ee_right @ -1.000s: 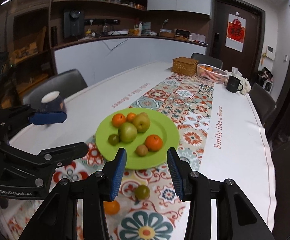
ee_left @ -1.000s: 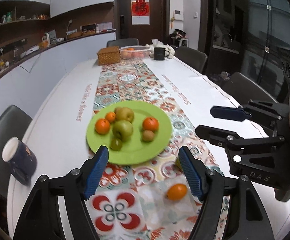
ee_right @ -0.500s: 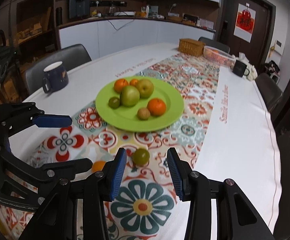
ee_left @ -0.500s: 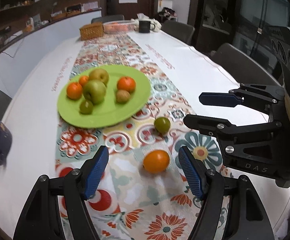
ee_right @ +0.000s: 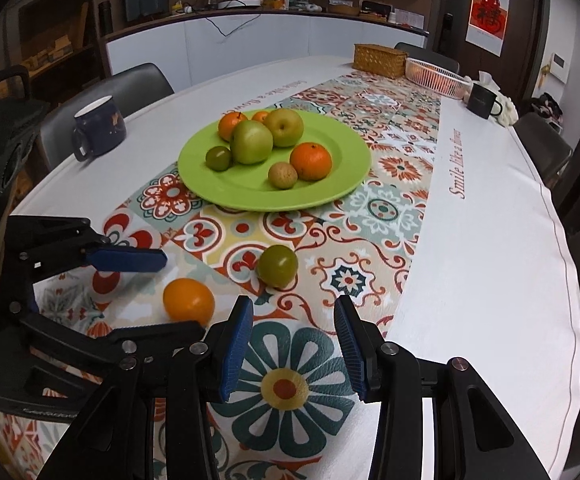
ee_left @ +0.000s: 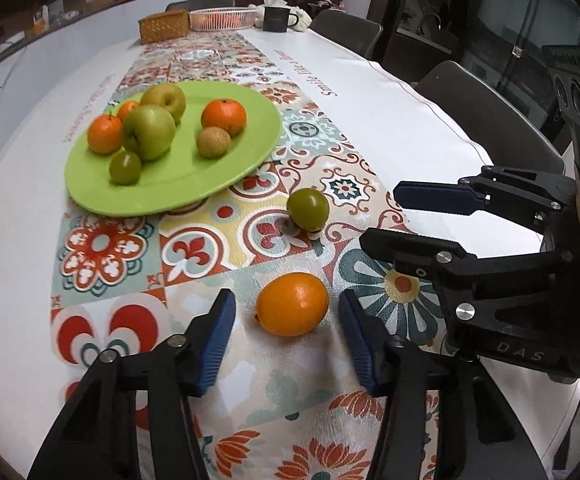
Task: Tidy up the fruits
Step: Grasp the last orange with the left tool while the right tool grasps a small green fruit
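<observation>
My left claw (ee_left: 286, 316) is spread wide and grips nothing; the orange (ee_left: 292, 304) lies on the runner (ee_left: 206, 256) right between its blue pads (ee_left: 220, 334), touching neither. Just ahead of it and a little right sits the green fruit (ee_left: 307, 209), loose on the runner. My right claw (ee_right: 293, 340) is also open and empty, hovering low; the green fruit (ee_right: 277, 266) lies just past its tips, slightly left of centre, and the orange (ee_right: 188, 299) is off to its left. Farther ahead of both claws is the plate (ee_left: 178, 190), holding two green apples, three small oranges, one small green fruit and one brown one. A mug (ee_right: 98, 127) stands far left of my right claw.
</observation>
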`<state>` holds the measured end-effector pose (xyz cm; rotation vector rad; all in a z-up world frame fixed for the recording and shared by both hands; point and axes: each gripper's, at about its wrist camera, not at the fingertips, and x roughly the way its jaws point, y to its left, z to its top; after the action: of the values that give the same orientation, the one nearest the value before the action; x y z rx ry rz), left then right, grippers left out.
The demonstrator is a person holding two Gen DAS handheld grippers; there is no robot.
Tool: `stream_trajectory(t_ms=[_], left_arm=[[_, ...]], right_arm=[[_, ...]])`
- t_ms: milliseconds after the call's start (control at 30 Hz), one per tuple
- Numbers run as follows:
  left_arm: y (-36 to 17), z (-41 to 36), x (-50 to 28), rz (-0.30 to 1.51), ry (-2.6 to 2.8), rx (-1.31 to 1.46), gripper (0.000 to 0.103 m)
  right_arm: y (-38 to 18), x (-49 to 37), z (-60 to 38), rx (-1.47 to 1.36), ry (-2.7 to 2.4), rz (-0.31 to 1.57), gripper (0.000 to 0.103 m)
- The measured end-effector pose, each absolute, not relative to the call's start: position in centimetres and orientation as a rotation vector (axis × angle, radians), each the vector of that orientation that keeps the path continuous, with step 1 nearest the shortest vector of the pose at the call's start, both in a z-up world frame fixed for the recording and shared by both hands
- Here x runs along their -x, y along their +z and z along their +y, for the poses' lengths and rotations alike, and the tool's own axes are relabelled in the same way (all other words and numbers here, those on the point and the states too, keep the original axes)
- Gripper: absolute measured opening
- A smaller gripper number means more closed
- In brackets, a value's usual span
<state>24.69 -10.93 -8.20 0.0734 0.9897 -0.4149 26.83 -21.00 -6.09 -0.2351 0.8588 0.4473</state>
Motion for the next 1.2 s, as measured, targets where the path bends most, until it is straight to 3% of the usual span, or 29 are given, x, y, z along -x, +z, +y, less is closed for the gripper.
stream_trajectory(t_ms=[133, 767, 1033, 1200], left_arm=[[-8.9, -11.0, -25.0, 1.009, -0.429, -0.066, 0.038], [-7.2, -7.8, -26.8, 0.956, -0.285, -0.052, 0.037], [-7.1, -7.3, -26.9, 0.95, -0.275, -0.046, 0.037], [-6.7, -7.2, -26.6, 0.942, -0.278, -0.041, 0.037]], right_arm=[[-6.6, -27.0, -21.0, 0.229, 0.444, 0.871, 0.043], [-7.7, -30.5, -18.7, 0.126, 0.435, 0.911, 0.043], [-8.7, -31.2, -18.2, 0.138, 0.423, 0.95, 0.029], [-8.5, -30.8, -18.2, 0.137, 0.421, 0.94, 0.029]])
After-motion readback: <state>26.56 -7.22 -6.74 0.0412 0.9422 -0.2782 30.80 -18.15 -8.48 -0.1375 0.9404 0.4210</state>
